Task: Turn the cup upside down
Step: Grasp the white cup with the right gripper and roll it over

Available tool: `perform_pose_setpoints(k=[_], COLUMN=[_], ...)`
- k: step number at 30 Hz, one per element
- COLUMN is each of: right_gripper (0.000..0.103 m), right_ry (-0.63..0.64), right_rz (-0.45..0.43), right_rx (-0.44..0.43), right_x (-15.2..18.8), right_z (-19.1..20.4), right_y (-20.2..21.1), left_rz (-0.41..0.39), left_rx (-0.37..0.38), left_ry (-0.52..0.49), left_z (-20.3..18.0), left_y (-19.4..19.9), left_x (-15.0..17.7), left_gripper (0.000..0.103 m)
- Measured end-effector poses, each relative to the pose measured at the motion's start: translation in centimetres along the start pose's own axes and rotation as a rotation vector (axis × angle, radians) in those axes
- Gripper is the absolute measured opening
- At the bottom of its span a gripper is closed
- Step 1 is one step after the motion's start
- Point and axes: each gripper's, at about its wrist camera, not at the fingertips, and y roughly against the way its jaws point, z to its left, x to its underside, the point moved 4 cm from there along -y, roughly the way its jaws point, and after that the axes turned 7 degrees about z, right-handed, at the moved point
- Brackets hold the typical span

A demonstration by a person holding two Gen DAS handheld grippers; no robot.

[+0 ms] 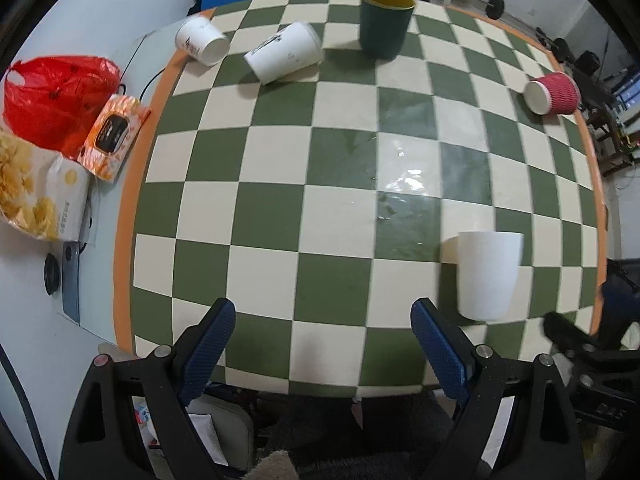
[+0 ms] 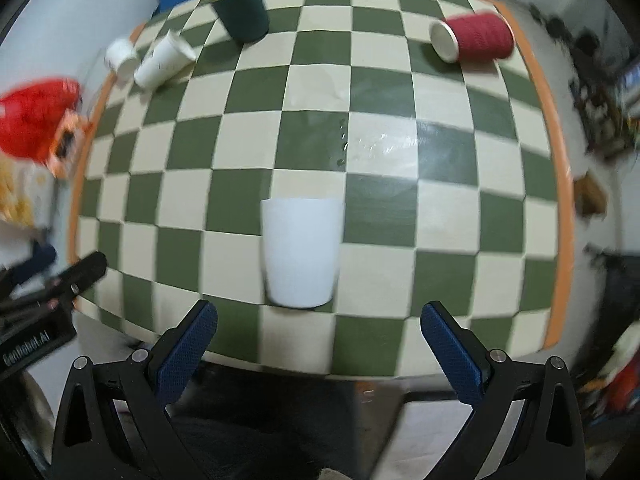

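A plain white cup (image 2: 301, 252) stands upright near the front edge of the green-and-cream checkered table (image 2: 384, 216). It also shows in the left wrist view (image 1: 488, 274) at the right. My right gripper (image 2: 319, 320) is open and empty, its blue pads just in front of the cup, apart from it. My left gripper (image 1: 323, 316) is open and empty over the table's front edge, left of the cup. The right gripper's black body (image 1: 580, 344) shows at the lower right of the left wrist view.
A dark green cup (image 1: 386, 22) with a yellow inside stands upright at the back. Two white paper cups (image 1: 202, 40) (image 1: 285, 55) and a red ribbed cup (image 1: 554, 93) lie on their sides. A red bag (image 1: 56, 96) and snack packets (image 1: 114, 136) lie left of the table.
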Motion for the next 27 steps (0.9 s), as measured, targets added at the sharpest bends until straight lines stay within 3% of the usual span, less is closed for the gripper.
perform_pose_setpoints(k=[4, 9, 13, 16, 20, 27], right_gripper=[0.103, 0.103, 0.103, 0.103, 0.101, 0.094], right_ry=[0.338, 0.966, 1.425, 1.742, 2.043, 2.367], right_rz=[-0.034, -0.029, 0.013, 0.023, 0.018, 0.000], right_rx=[0.285, 0.678, 0.897, 1.007, 1.099, 1.148], right_x=[-1.7, -1.3, 0.8, 2.8, 4.0, 4.5], right_z=[1.8, 5.3, 6.4, 6.5, 6.3, 6.4], right_y=[0.2, -2.8, -6.6, -9.0, -11.4, -14.2], left_rz=[0.011, 0.064, 0.104, 0.131, 0.152, 0.171], left_rx=[-0.018, 0.013, 0.026, 0.021, 0.005, 0.003], left_ry=[0.045, 0.091, 0.129, 0.156, 0.175, 0.203], left_z=[0.3, -0.1, 0.1, 0.5, 0.8, 1.6], left_y=[-2.6, -6.2, -8.1, -9.3, -10.4, -11.9], left_x=[-0.4, -0.5, -0.1, 0.3, 0.7, 0.3], left_gripper=[0.091, 0.091, 0.091, 0.091, 0.091, 0.091])
